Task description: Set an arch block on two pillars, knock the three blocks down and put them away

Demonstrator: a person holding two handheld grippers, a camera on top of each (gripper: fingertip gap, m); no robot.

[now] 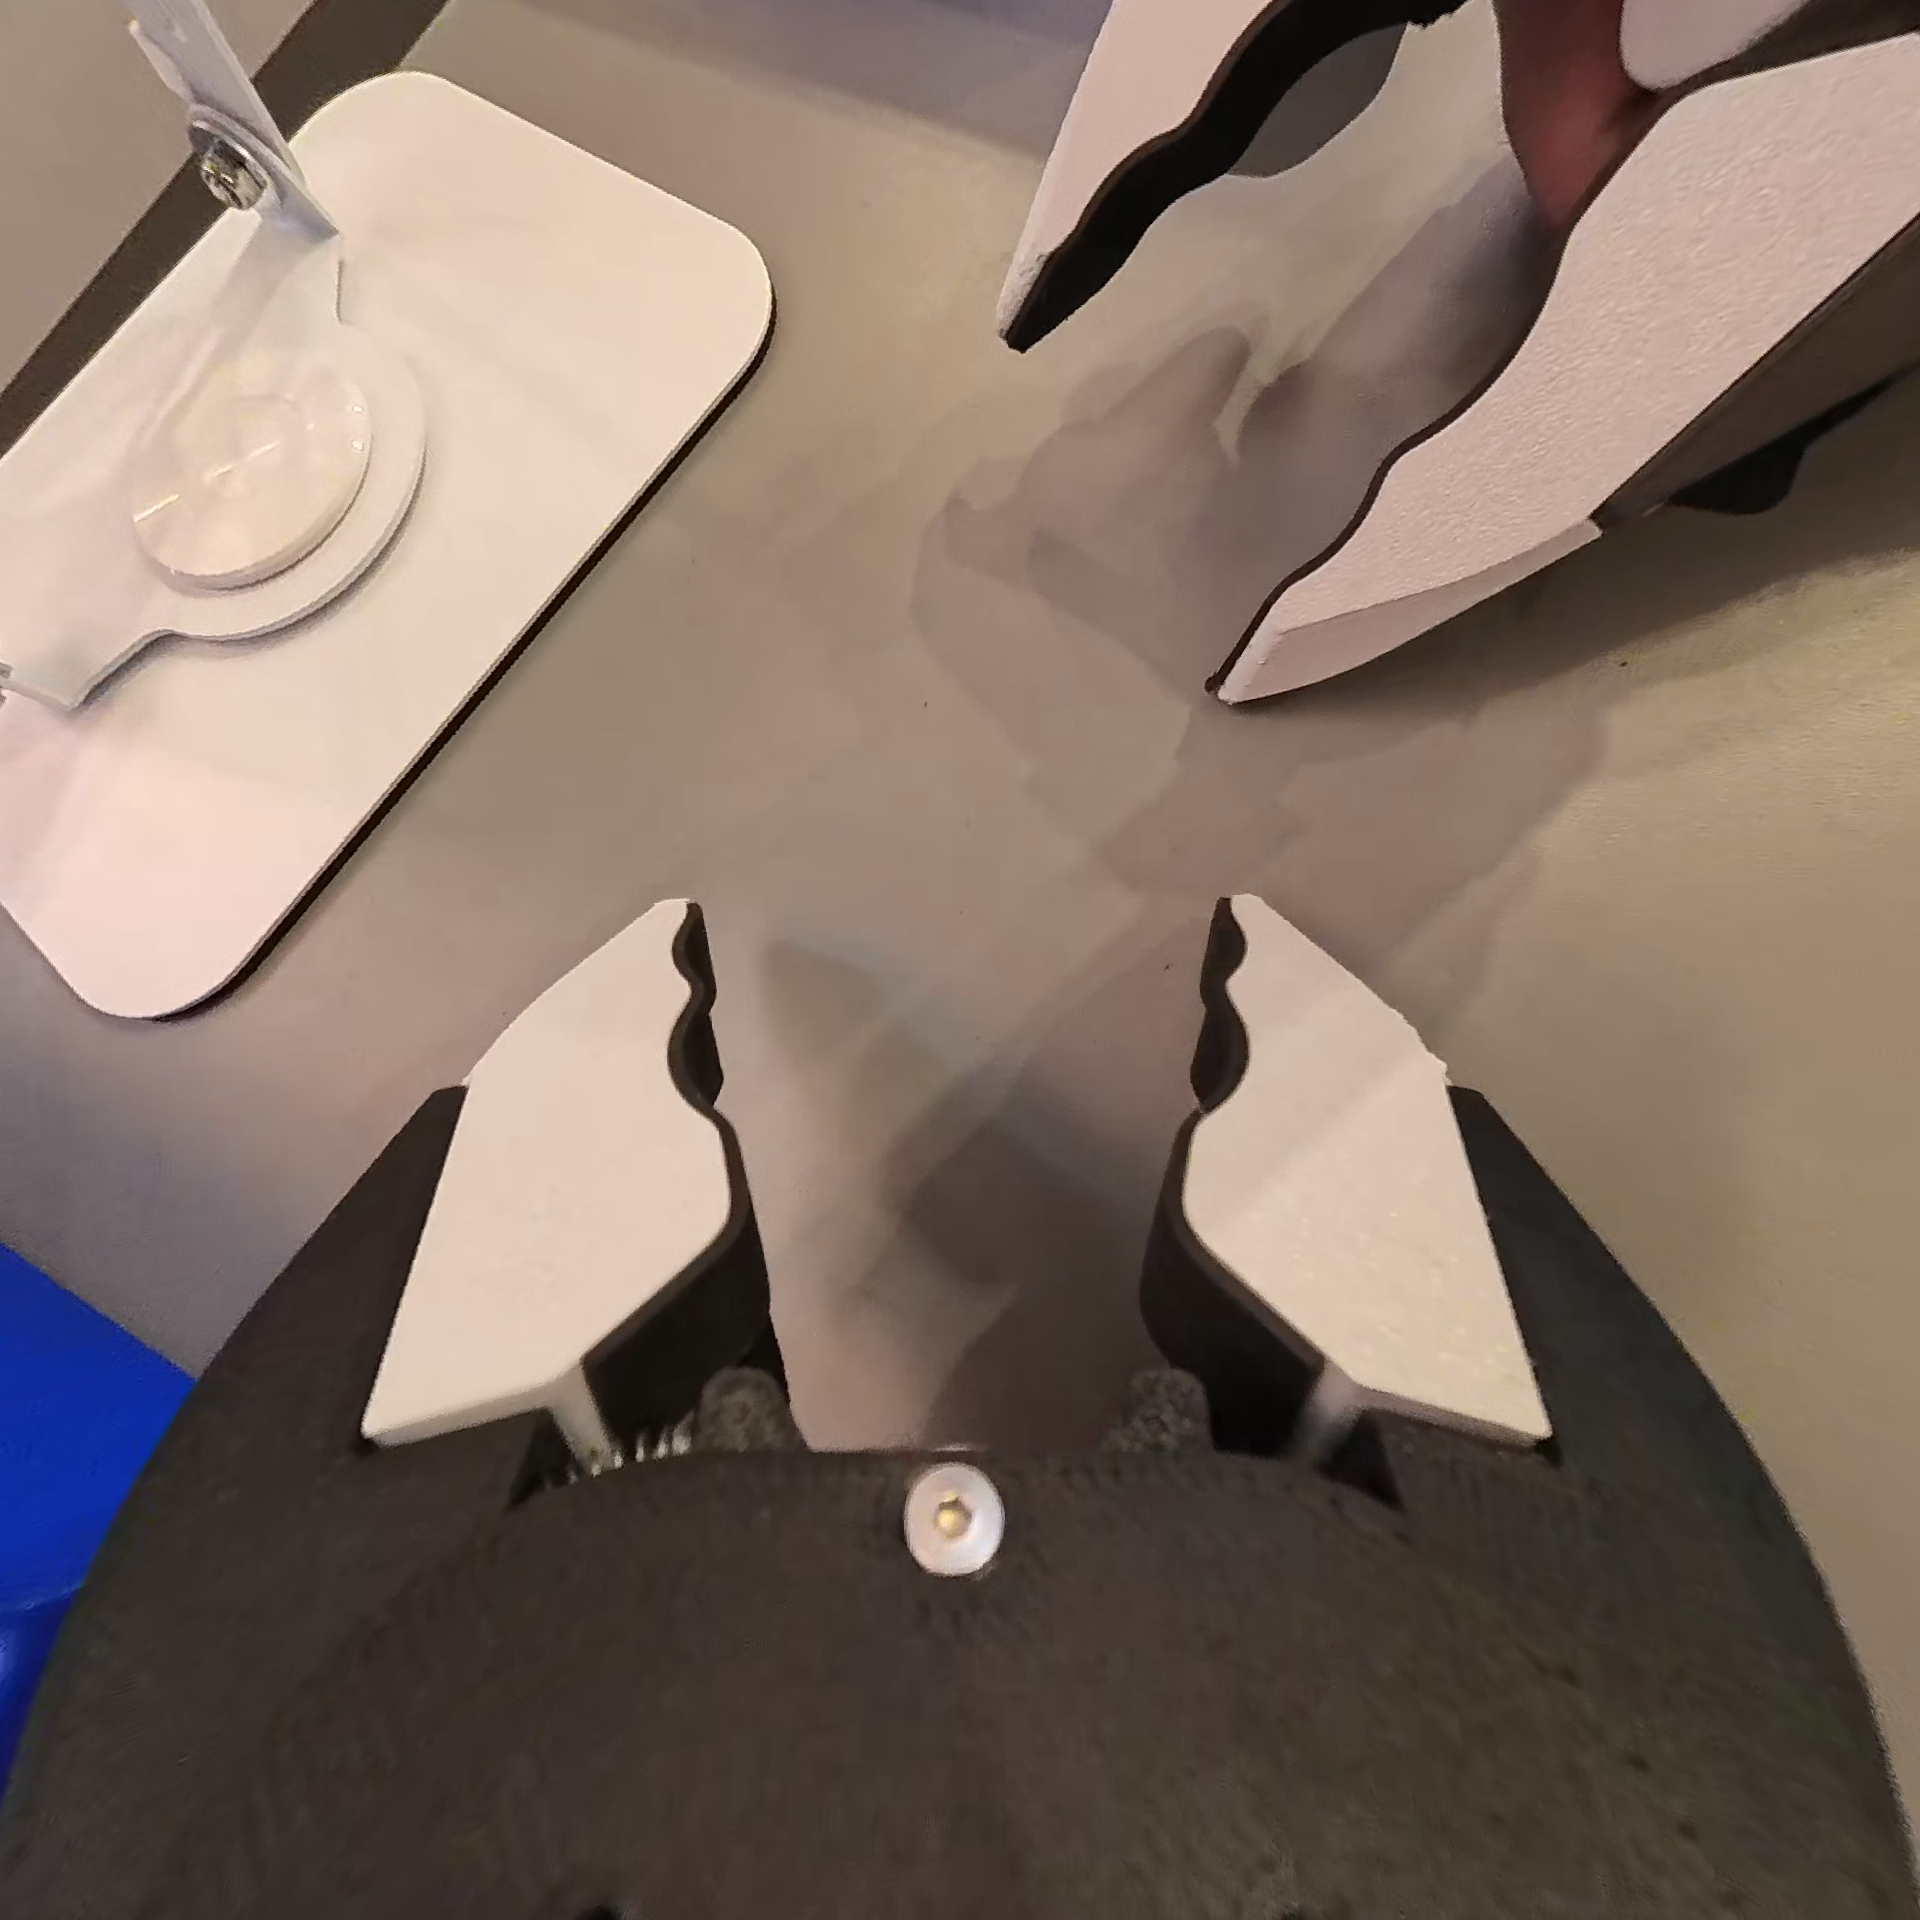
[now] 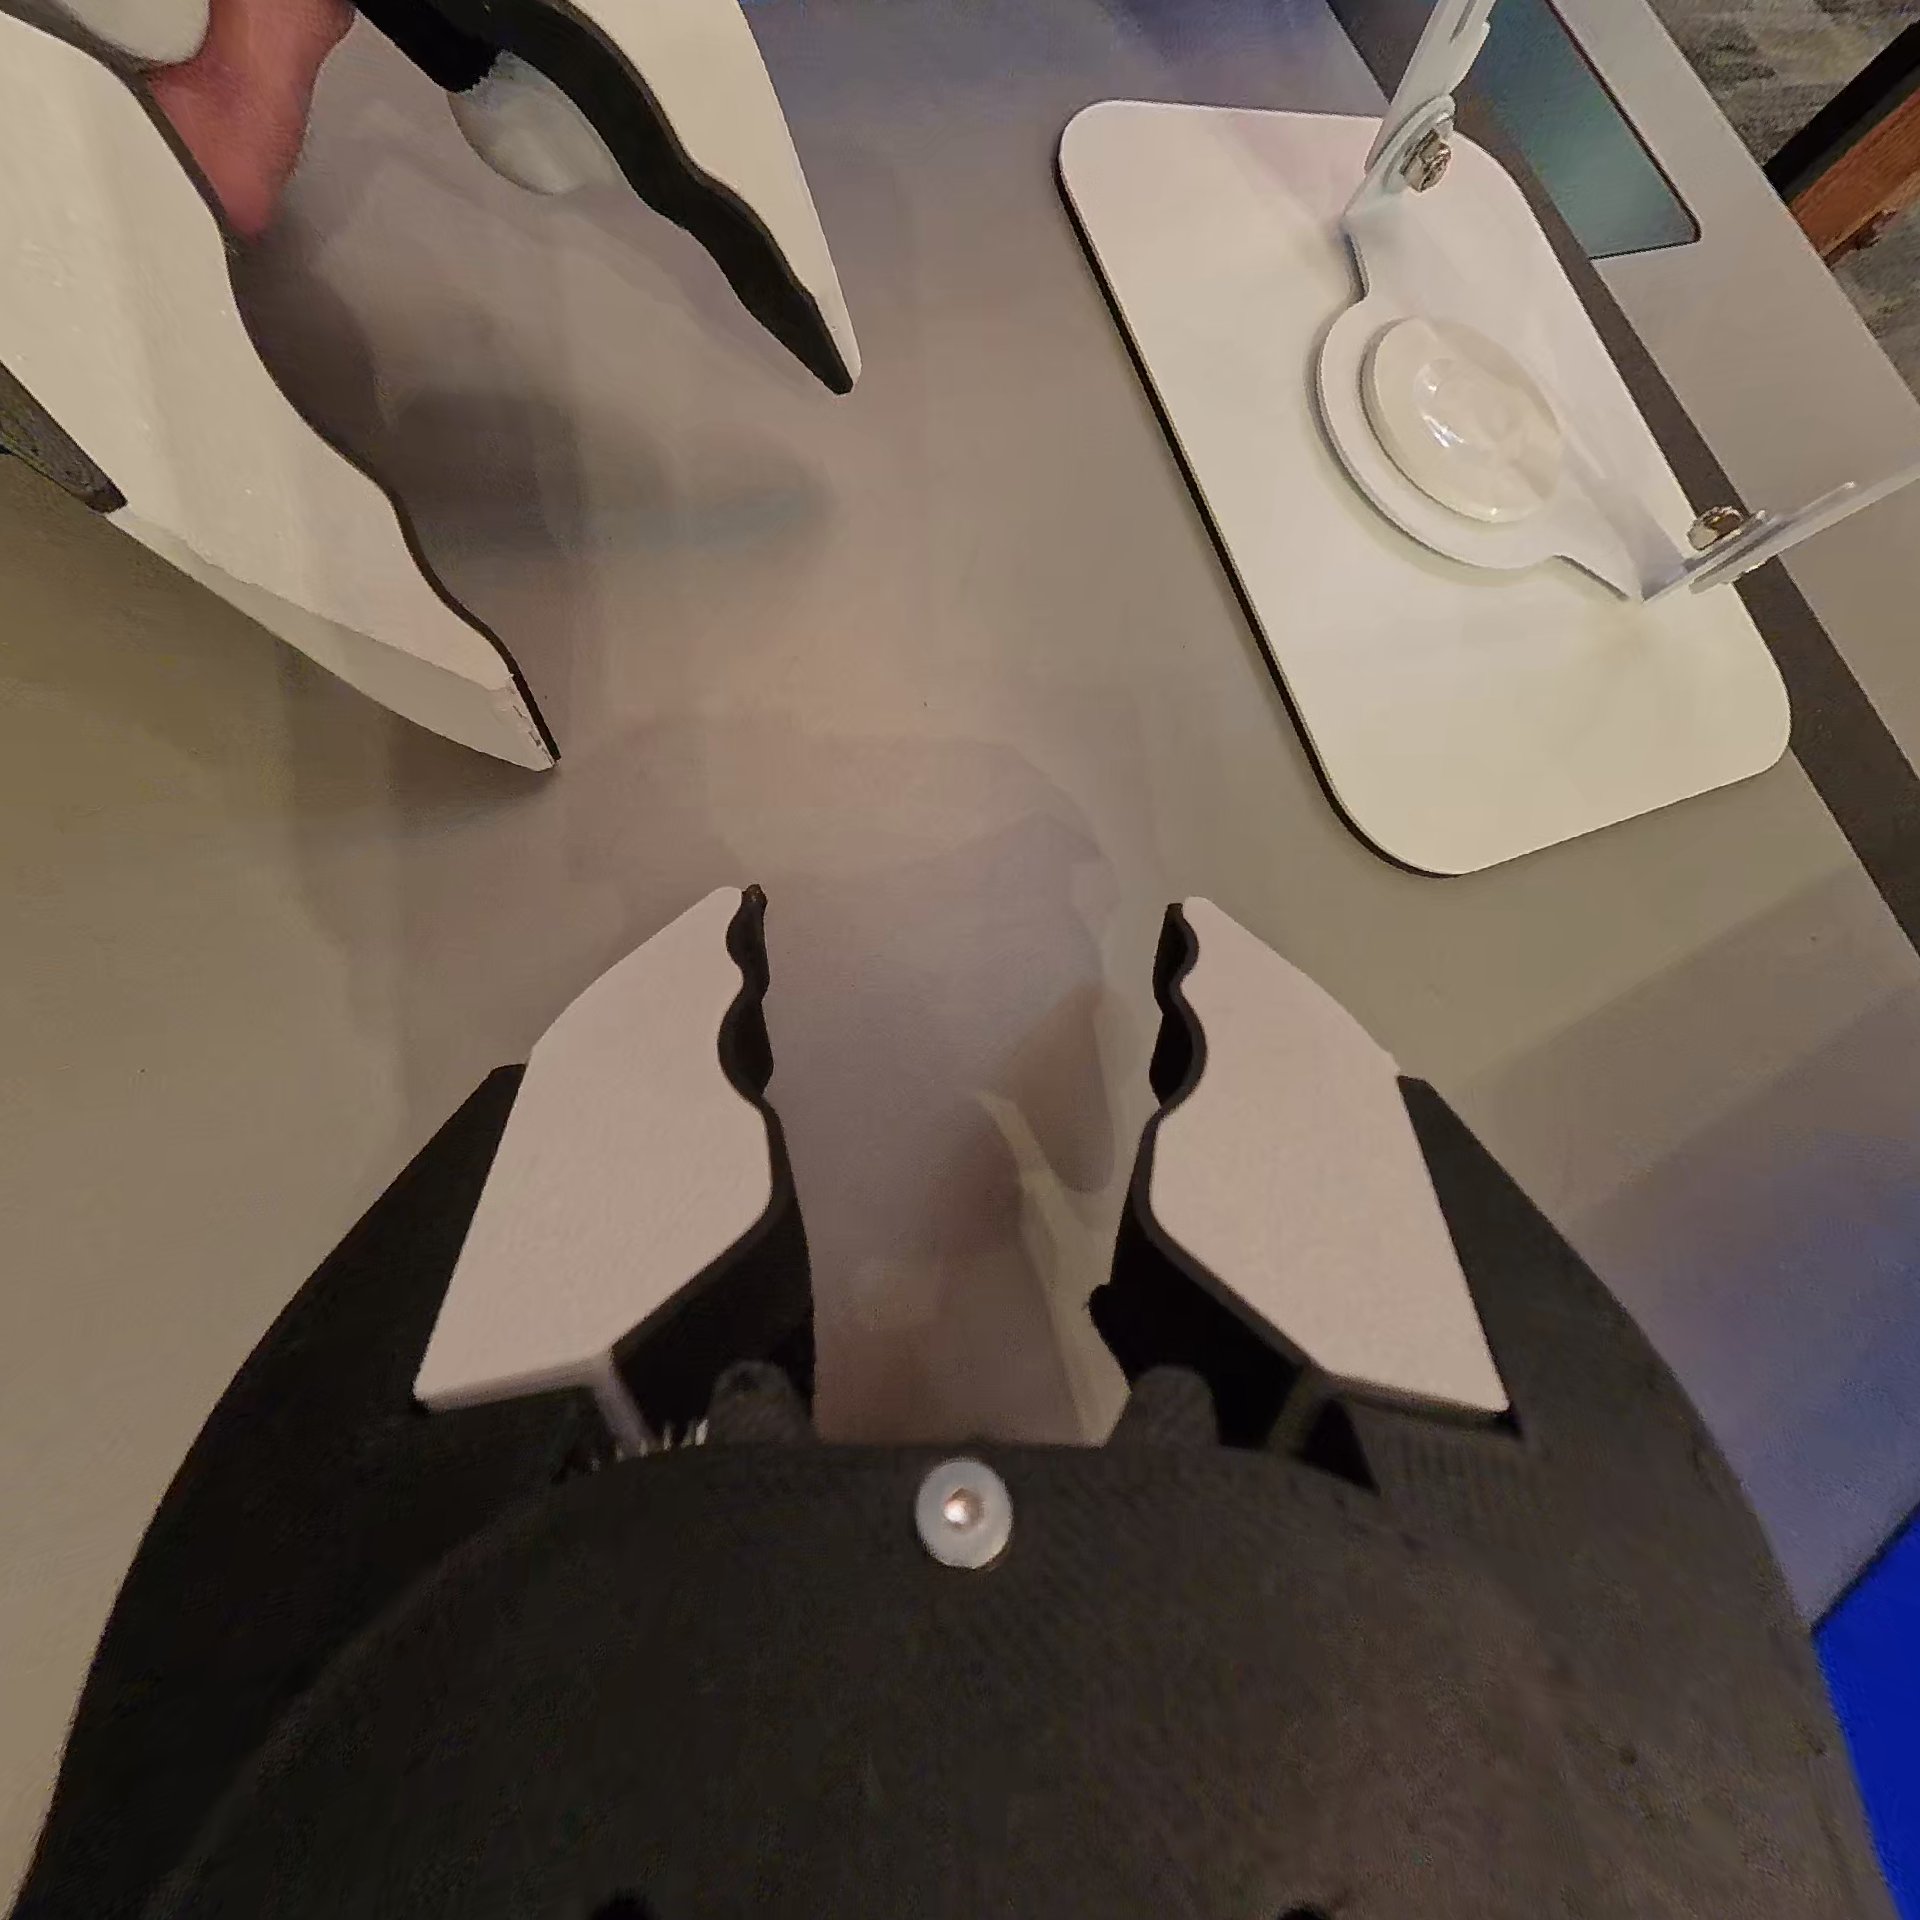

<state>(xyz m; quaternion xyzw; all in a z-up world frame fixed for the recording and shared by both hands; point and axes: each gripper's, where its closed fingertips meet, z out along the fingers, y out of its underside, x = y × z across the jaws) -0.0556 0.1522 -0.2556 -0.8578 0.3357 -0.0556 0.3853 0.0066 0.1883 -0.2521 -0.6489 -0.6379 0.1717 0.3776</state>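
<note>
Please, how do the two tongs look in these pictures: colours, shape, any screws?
Both tongs, left and right, look alike: a rough black rounded body, two flat white fingers with black wavy inner pads, and one silver screw in the middle. No cables or sleeves show.

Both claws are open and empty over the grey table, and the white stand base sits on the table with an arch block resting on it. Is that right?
Not quite. No block rests on the white stand base; it carries only its own round mount and bracket, as the right wrist view shows. The rest holds: the left claw and right claw are open and empty over the grey table.
</note>
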